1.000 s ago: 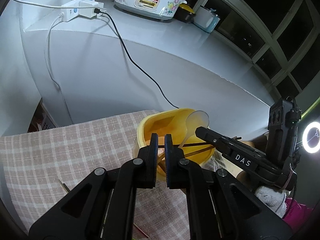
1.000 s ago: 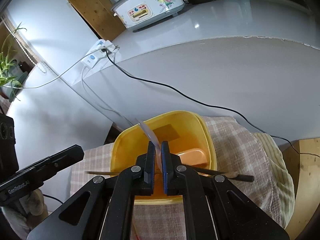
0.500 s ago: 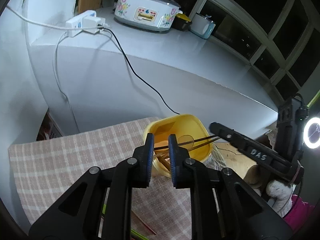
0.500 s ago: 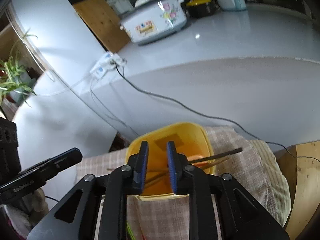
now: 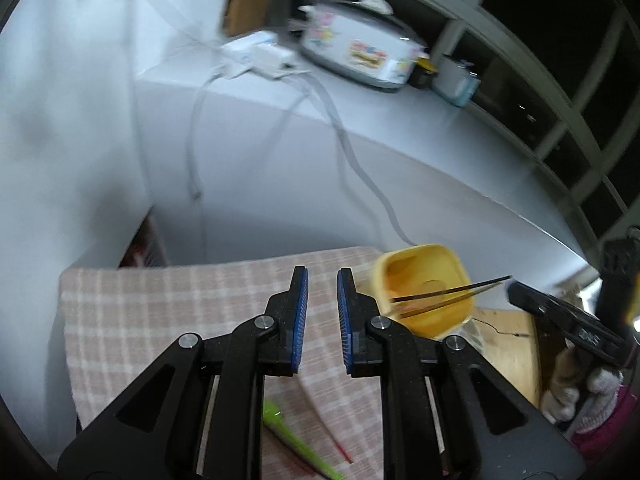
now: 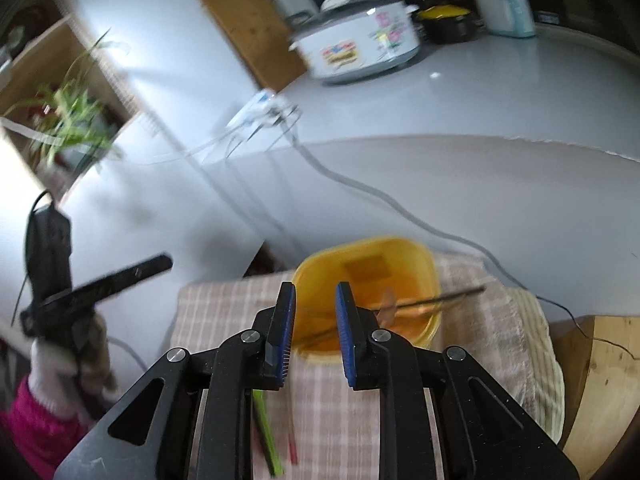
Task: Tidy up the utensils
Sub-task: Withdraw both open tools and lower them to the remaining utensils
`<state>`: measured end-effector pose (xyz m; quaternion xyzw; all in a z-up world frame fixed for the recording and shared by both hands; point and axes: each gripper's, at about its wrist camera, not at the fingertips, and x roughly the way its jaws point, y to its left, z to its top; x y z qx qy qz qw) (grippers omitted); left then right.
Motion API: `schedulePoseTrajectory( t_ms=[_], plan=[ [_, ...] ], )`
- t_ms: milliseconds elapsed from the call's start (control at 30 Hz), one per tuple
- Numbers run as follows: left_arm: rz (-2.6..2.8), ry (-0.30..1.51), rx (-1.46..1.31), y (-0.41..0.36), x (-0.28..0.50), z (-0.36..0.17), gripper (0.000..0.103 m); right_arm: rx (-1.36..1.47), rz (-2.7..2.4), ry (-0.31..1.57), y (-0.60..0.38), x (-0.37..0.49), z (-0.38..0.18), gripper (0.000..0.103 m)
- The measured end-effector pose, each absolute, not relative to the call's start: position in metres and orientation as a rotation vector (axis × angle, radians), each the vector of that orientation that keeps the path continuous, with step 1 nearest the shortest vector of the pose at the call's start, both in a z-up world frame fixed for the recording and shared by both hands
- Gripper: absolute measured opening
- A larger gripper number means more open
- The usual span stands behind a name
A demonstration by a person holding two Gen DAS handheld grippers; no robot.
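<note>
From your left wrist camera: your left gripper point(image 5: 322, 316) is spread, with nothing between its blue pads, and hangs above the checked cloth point(image 5: 160, 320) that covers the bench. The yellow tub point(image 5: 424, 296) stands at the cloth's far right corner, just right of your right-hand finger. Dark chopsticks point(image 5: 452, 296) lean in it, tips poking past its right rim, probably because they are longer than the tub. A green utensil point(image 5: 296, 440) and a thin red-tipped stick point(image 5: 328, 428) lie loose at the near edge, below your fingers, apparently waiting to be collected.

From your right wrist camera: your right gripper point(image 6: 316, 320) is also spread and holds nothing. The tub point(image 6: 400, 248) sits straight ahead beyond the fingertips, and the green utensil point(image 6: 266, 436) lies under your left finger.
</note>
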<state>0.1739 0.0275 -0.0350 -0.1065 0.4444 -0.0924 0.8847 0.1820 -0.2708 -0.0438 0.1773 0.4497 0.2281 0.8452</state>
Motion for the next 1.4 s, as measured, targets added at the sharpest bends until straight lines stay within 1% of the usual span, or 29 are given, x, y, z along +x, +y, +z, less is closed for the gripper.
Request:
schedulePoseTrajectory(
  t_ms=[167, 300, 500, 667, 833, 967, 1167, 1400],
  plan=[
    [-0.134, 1.022, -0.256, 0.056, 0.158, -0.063, 0.013, 0.314, 0.538, 0.982, -0.255, 0.157, -0.05, 0.019],
    [-0.091, 1.079, -0.27, 0.071, 0.139, -0.085, 0.013, 0.294, 0.559, 1.035, -0.239, 0.141, -0.07, 0.019],
    [-0.049, 1.158, -0.364, 0.084, 0.109, -0.121, 0.013, 0.24, 0.62, 1.119, -0.206, 0.124, -0.101, 0.019],
    [-0.033, 1.227, -0.452, 0.086, 0.095, -0.156, 0.013, 0.121, 0.678, 1.181, -0.172, 0.115, -0.128, 0.019],
    [-0.042, 1.31, -0.498, 0.074, 0.096, -0.194, 0.013, 0.054, 0.703, 1.236, -0.151, 0.108, -0.152, 0.019],
    [-0.029, 1.338, -0.543, 0.069, 0.105, -0.215, 0.013, 0.035, 0.702, 1.27, -0.14, 0.105, -0.169, 0.019],
    [0.01, 1.361, -0.506, 0.059, 0.119, -0.237, 0.013, 0.028, 0.703, 1.32, -0.126, 0.105, -0.187, 0.019],
    [0.02, 1.375, -0.514, 0.057, 0.126, -0.253, 0.013, -0.044, 0.705, 1.331, -0.11, 0.109, -0.197, 0.019]
  ],
)
